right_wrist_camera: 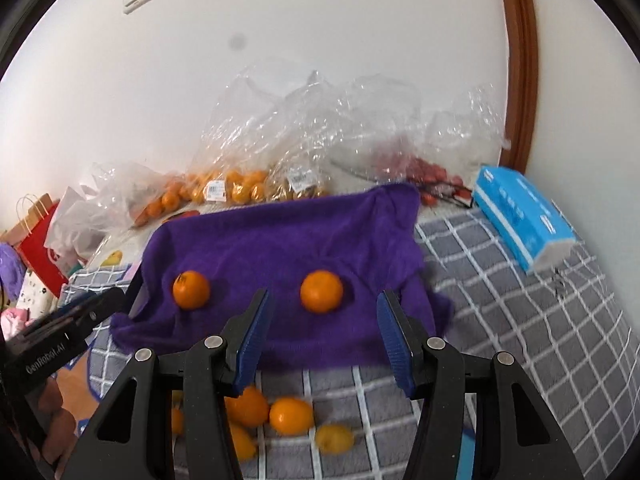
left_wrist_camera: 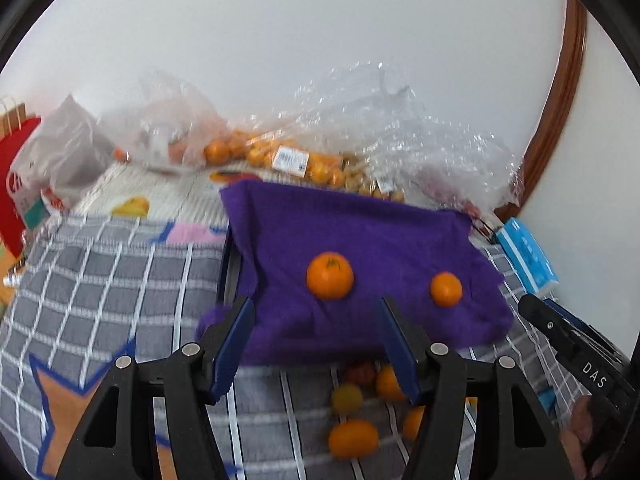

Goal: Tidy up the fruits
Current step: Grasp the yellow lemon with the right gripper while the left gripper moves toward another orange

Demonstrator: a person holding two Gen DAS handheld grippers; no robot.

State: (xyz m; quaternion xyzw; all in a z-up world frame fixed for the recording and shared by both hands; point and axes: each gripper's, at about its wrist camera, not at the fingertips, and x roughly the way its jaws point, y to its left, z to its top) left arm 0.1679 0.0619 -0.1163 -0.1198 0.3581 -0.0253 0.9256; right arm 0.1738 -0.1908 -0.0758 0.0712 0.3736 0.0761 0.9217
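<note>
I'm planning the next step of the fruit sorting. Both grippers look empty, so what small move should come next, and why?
Probably lower the right gripper onto the orange just ahead of its open fingers. Both grippers are empty, the left gripper too. Two oranges sit on the purple cloth, the other orange further left, and loose fruit lies on the checked blanket.

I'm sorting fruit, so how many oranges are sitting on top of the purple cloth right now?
2. One orange lies toward the left of the purple cloth, the other orange near its middle. More fruit lies off the cloth; none seems hidden.
</note>
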